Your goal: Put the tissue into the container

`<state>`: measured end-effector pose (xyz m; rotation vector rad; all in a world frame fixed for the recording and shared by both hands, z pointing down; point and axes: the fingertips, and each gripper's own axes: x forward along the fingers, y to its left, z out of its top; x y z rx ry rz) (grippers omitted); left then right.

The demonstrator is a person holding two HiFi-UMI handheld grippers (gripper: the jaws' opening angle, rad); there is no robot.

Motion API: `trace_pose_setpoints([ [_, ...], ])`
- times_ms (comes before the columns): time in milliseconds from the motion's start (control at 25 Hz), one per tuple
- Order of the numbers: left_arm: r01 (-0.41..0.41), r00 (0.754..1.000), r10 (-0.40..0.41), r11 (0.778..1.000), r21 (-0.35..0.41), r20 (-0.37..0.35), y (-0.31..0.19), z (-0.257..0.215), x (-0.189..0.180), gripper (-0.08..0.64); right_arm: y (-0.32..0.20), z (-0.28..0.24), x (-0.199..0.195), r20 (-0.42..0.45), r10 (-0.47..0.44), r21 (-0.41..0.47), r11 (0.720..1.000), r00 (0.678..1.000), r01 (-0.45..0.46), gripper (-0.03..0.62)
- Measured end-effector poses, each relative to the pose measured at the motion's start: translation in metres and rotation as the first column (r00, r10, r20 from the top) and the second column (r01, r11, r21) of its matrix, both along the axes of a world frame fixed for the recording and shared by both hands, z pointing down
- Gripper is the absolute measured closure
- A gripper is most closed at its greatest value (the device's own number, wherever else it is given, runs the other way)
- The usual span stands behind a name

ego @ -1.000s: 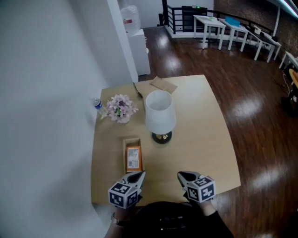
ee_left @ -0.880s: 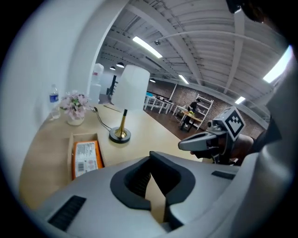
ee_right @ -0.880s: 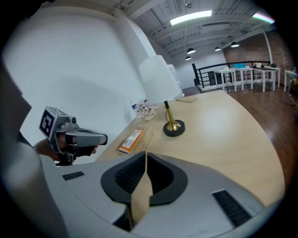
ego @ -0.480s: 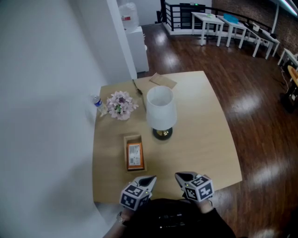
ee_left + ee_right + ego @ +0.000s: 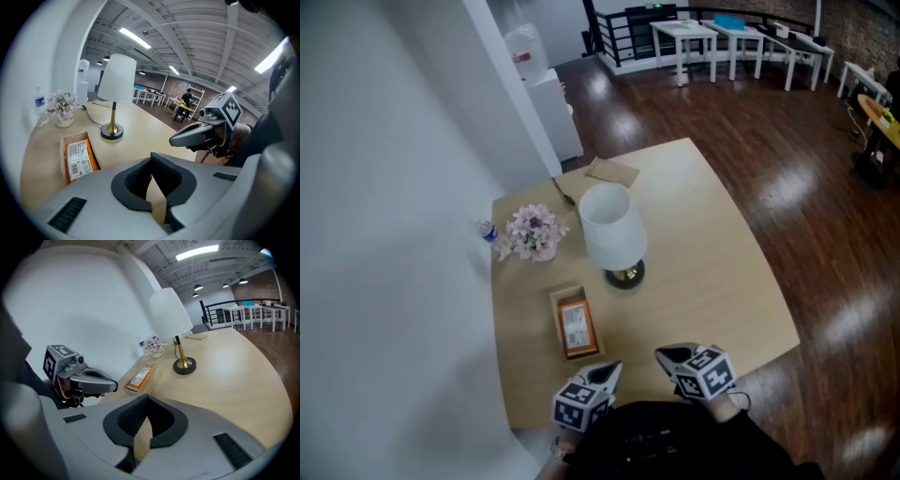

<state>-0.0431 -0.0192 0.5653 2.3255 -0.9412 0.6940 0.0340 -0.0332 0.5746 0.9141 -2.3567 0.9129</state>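
Holding both grippers low over the near edge of the tabletop [image 5: 703,262], you carry nothing in either. The left gripper [image 5: 609,371] has its jaws pressed together, with only bare wood showing past them. The right gripper [image 5: 666,356] is closed the same way and just as empty. Your hands are mostly hidden behind the marker cubes and your dark clothing [image 5: 661,445].

Just ahead of the left gripper sits the open wooden container [image 5: 560,298]. An orange pack [image 5: 574,328] lies flat inside it. It is probably the tissue pack, though its label is too small to read.

Right of the container stands the lamp [image 5: 609,227], whose white shade covers the stem from above. The flowers [image 5: 532,232] partly screen a small bottle [image 5: 487,232] at the wall-side edge. A brown sheet [image 5: 612,171] lies at the far end.
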Motion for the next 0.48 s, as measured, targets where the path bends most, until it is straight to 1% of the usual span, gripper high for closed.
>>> trace_pose_setpoints([
  [120, -0.011, 1.0, 0.011, 1.0, 0.003, 0.009, -0.0013, -0.0007, -0.0006, 0.558, -0.0009, -0.0014, -0.0003, 0.002, 0.008, 0.002, 1.0, 1.0, -0.008, 0.586],
  [480, -0.001, 1.0, 0.001, 1.0, 0.004, 0.014, -0.0069, 0.0004, -0.0048, 0.558, -0.0031, 0.0016, -0.0007, 0.006, 0.008, 0.0, 1.0, 1.0, -0.008, 0.586],
])
